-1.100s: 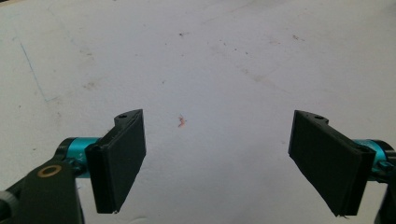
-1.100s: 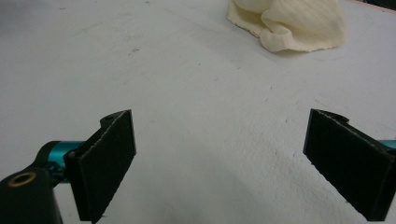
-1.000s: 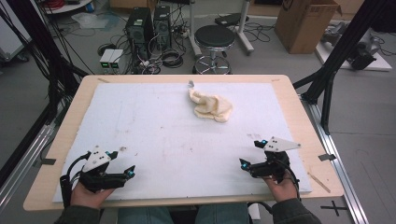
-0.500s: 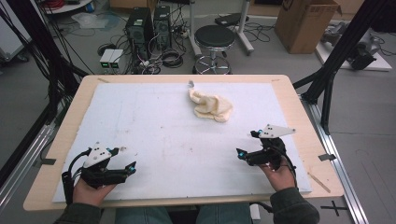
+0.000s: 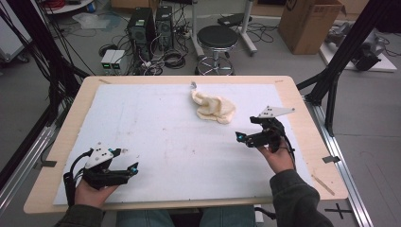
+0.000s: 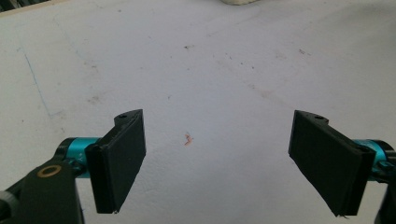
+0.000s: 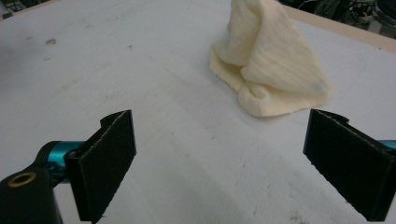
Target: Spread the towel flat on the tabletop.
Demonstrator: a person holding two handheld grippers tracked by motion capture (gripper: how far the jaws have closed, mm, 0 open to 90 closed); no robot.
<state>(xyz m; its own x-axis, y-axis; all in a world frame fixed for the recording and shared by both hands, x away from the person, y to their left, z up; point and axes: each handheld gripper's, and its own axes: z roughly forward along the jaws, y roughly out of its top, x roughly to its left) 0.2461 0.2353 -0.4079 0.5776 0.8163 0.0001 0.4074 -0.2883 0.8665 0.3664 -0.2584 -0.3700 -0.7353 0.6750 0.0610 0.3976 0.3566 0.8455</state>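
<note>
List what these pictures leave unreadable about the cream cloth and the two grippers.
- Cream cloth: its far side and underside are hidden by its own folds in the right gripper view.
- Same cloth in the left gripper view: cut off by the top edge.
- Small grey tag at its far end: too small to identify in the high view.

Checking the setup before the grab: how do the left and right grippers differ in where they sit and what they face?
The left gripper rests low near the table's front edge; the right gripper is raised and farther forward. The right faces the crumpled cream knitted cloth close ahead; the left faces the bare white table mat, the cloth far off. Both are open and empty.
</note>
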